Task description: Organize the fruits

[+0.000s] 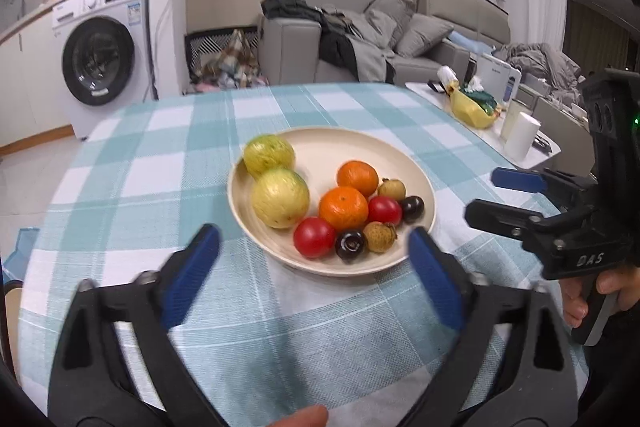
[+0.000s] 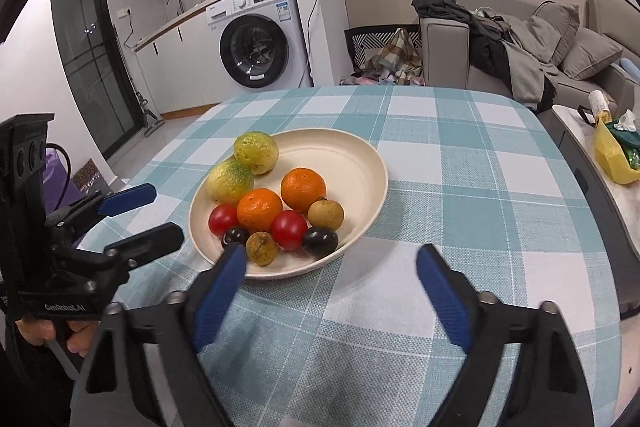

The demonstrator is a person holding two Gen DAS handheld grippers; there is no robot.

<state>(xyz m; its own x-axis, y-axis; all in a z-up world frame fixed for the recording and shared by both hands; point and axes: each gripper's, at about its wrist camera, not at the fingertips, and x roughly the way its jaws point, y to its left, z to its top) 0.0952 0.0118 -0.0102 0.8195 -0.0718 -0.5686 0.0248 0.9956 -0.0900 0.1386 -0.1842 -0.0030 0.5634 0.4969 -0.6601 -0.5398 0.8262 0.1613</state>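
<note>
A cream plate [image 1: 400, 155] [image 2: 352, 163] sits on the checked tablecloth. It holds two yellow-green guavas [image 1: 280, 199] [image 2: 230, 183], two oranges [image 1: 344, 209] [image 2: 260, 209], two red tomatoes [image 1: 314, 237] [image 2: 289, 229], two dark plums [image 1: 350, 245] [image 2: 320, 241] and two brown longans [image 1: 379, 235] [image 2: 261, 248]. My left gripper [image 1: 314, 251] is open and empty, just in front of the plate. It shows at the left of the right wrist view [image 2: 148, 213]. My right gripper [image 2: 332, 263] is open and empty at the plate's near edge. It shows at the right of the left wrist view [image 1: 494, 195].
The table [image 1: 160, 155] has a teal and white cloth. A side table with a yellow bag [image 1: 472, 109] and paper rolls stands to the right. A sofa [image 1: 400, 39] and a washing machine [image 1: 104, 55] stand behind.
</note>
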